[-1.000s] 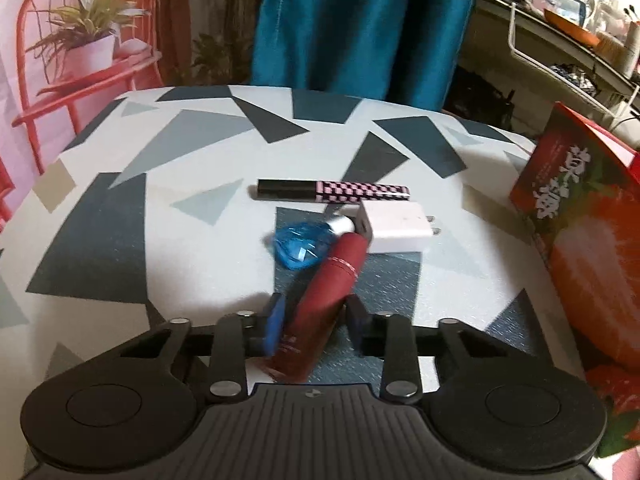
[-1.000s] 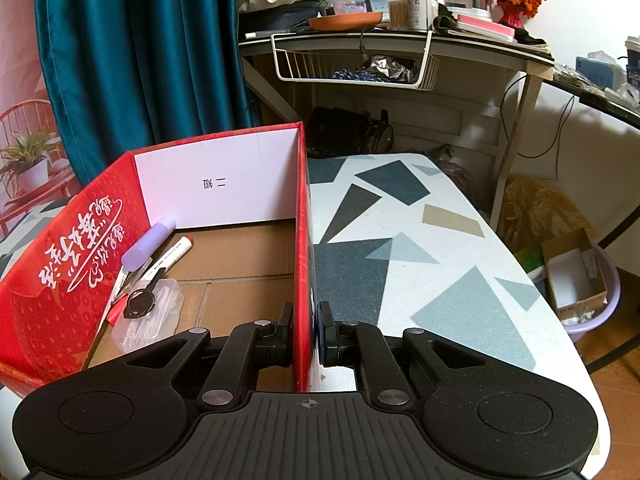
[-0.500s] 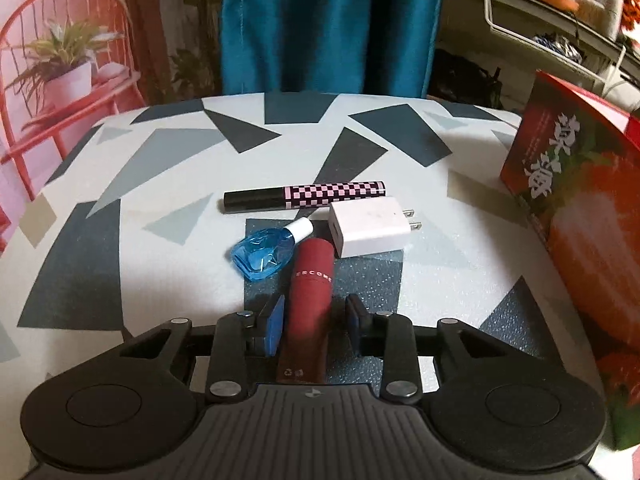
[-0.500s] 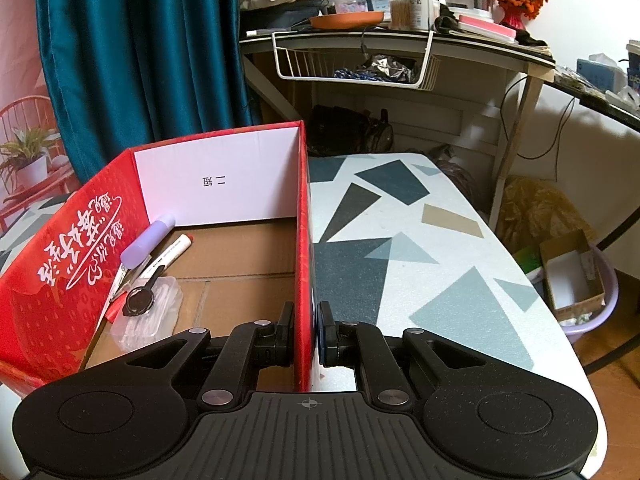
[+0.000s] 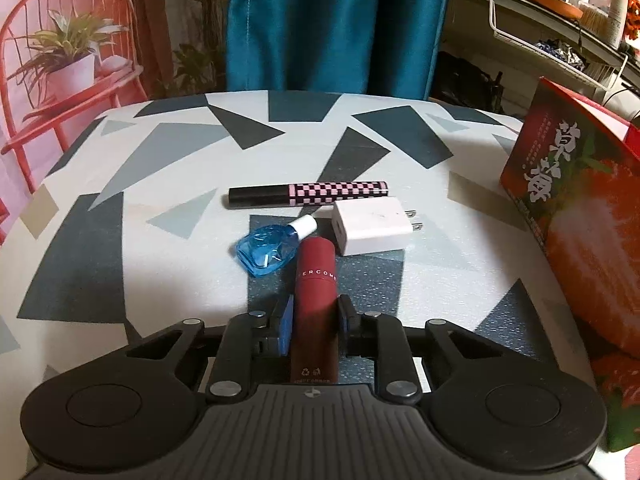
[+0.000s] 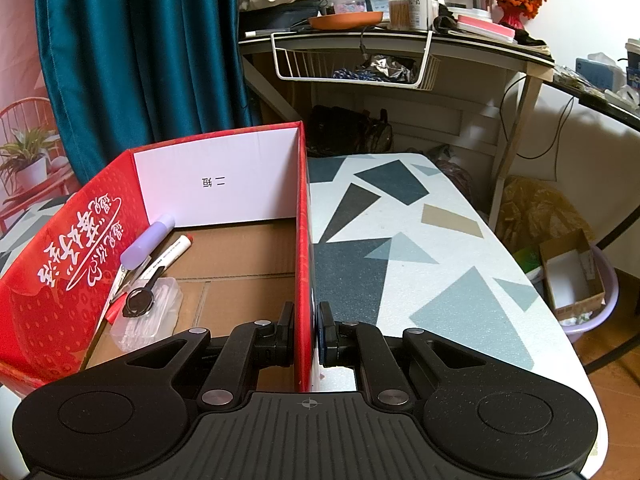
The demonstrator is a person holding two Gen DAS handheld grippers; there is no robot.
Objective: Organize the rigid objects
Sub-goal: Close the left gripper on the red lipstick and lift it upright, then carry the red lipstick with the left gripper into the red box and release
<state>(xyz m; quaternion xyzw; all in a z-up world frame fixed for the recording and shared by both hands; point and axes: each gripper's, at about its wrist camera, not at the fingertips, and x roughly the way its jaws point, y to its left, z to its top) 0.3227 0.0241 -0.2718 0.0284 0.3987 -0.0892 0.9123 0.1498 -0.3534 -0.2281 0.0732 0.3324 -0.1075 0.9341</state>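
Observation:
My left gripper is shut on a dark red tube that points forward, held just above the patterned table. Ahead of it lie a blue bottle with a white cap, a white charger plug and a black and pink checkered pen. The red strawberry box stands to the right. My right gripper is shut on the right wall of that box. Inside the box lie a lilac tube, a marker and a clear plastic case.
A teal curtain hangs behind the table. A cluttered shelf with a wire basket stands beyond the far end. A lilac bin with a cardboard box sits on the floor at the right.
The dark red tube has straightened between my left fingers and is lifted off the table. The left view has swung slightly. The right gripper has not moved.

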